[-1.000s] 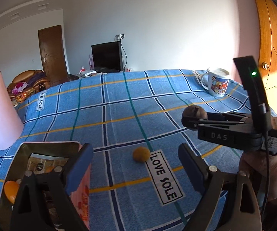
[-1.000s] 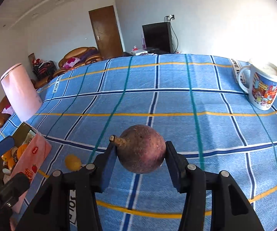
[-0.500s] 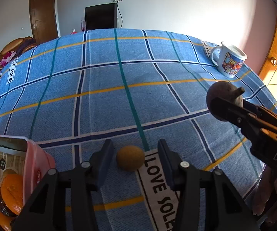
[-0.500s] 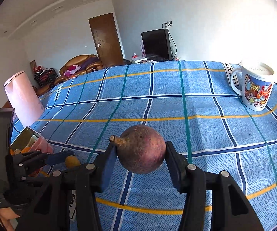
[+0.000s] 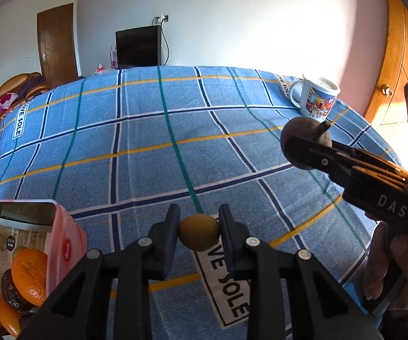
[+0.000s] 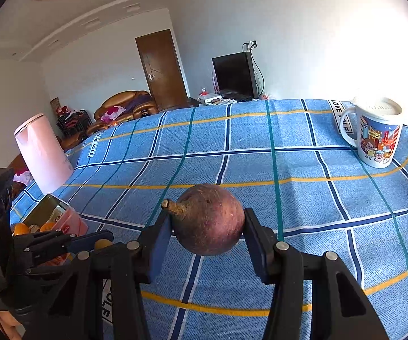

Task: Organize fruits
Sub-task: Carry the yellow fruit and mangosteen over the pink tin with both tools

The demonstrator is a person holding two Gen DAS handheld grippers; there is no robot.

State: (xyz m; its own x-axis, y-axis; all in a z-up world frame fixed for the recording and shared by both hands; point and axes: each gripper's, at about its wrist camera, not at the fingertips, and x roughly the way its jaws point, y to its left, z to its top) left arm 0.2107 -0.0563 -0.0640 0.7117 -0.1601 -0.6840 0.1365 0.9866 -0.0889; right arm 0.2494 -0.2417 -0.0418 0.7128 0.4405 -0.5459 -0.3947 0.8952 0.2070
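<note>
Left gripper [image 5: 198, 228] pinches a small yellow-brown fruit [image 5: 198, 235] between its fingers, low over the checked blue cloth [image 5: 147, 130] on the worktop. Right gripper [image 6: 208, 233] fingers clamp a round purple-brown fruit [image 6: 209, 219], stem pointing left, above the cloth.

"LOVE SOLE" on tablecloth [image 5: 136, 153], "DAS" on right tongs [image 5: 306, 148]

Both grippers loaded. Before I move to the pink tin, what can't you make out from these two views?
- Pink tin: contents cut off by left wrist view's edge; free space unclear.
- Small yellow fruit: underside hidden; lifted or resting unclear.
- Mug: contents washed out by glare.
</note>
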